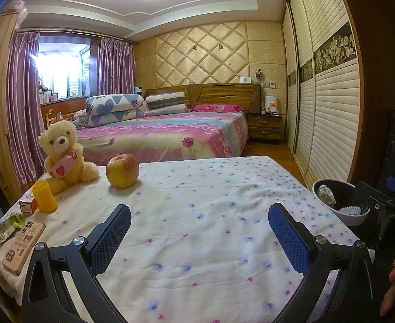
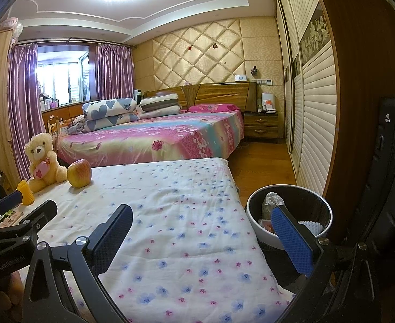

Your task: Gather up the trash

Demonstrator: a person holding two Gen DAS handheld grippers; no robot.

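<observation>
Both claws spread over the floral tabletop (image 1: pixel 197 215)

Left claw (image 1: pixel 198 231) and right claw (image 2: pixel 201 234) hold nothing (2 empty pairs); the trash bin (image 2: pixel 254 223) beside the tabletop holds crumpled paper (image 2: pixel 271 202).

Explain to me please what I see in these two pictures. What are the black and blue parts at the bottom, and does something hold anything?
No robot is here: a person carries one hand-held tool in each hand. Each tool has two fingers with blue pads and a wide-angle camera looking along them.

One picture comes from the left gripper, the other from the right gripper. Both are open and hold nothing.

Below them is a table with a flowered cloth. On its left side stand a teddy bear, an apple, a yellow foam sleeve, a small box and a phone.

At the right edge stands a trash bin with crumpled paper inside.
</observation>
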